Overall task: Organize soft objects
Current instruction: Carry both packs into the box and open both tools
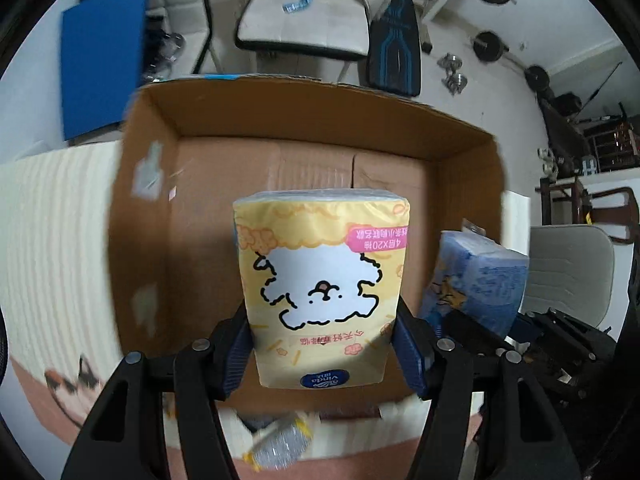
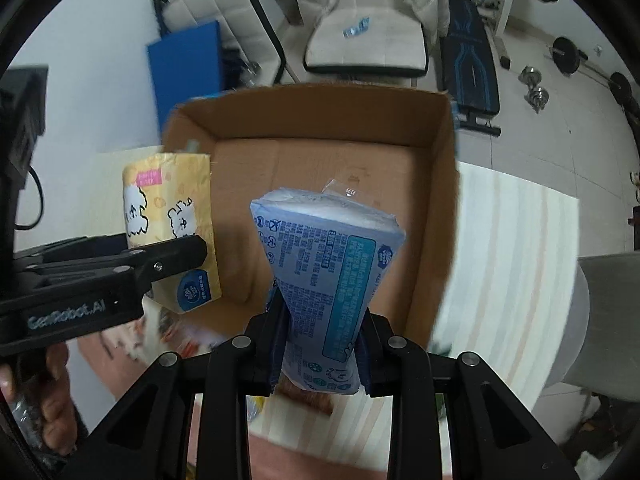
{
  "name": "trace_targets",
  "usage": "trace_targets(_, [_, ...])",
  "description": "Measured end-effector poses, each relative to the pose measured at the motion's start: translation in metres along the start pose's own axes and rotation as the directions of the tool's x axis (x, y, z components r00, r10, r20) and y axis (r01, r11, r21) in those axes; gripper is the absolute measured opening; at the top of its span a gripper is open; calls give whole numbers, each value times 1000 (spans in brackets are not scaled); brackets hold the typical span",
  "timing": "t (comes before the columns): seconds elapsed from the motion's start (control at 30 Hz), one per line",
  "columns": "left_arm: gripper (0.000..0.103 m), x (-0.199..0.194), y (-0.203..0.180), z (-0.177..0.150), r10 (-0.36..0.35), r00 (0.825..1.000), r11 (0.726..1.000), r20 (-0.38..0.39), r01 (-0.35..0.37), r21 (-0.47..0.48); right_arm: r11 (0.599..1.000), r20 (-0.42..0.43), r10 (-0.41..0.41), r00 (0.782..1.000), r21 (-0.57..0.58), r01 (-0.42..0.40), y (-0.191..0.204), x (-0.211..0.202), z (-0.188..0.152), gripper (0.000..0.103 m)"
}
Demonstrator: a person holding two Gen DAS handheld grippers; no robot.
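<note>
My left gripper (image 1: 324, 344) is shut on a yellow tissue pack (image 1: 322, 284) with a white cartoon dog, held above the open cardboard box (image 1: 304, 120). My right gripper (image 2: 320, 344) is shut on a blue tissue pack (image 2: 326, 264), squeezed at its lower part, also above the box (image 2: 312, 112). The blue pack shows at the right of the left wrist view (image 1: 476, 280). The yellow pack (image 2: 172, 224) and the left gripper (image 2: 176, 256) show at the left of the right wrist view. The box floor looks bare where it shows.
The box sits on a cream striped mat (image 1: 52, 240). A silver and yellow packet (image 1: 280, 446) lies on the mat below the left gripper. Beyond the box are a blue pad (image 1: 104, 56), a white chair (image 1: 304, 24), a weight bench (image 2: 472, 64) and dumbbells (image 2: 536, 88).
</note>
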State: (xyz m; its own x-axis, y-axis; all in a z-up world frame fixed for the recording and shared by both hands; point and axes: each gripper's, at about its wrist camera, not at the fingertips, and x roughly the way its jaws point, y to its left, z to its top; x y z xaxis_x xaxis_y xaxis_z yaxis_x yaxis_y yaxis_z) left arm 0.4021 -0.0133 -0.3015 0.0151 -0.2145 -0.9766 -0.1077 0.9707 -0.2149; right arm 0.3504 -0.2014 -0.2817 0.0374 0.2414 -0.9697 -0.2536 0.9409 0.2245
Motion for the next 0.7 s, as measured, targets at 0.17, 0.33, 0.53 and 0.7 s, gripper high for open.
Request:
trace_targets(0.17, [60,52,2,45,-9,996,1000,-91,9,4,1000,-68,-27,997,12,28,-13,56,56,31])
trace_targets(0.33, [60,83,-8,69,-29,990,1000,-138,29,4,998,-101,-54,993,28,57,-15,83,86,31])
trace_targets(0.53, [61,101,-26,83,-51,982,998,-182,58,35,994,-114,-99,988,24,103,-21,103,110,34])
trace_targets(0.7, [62,97,-32,83,-9,982,999,-190,16,38,994,-117,-103,988,24,107,-11,104,115,50])
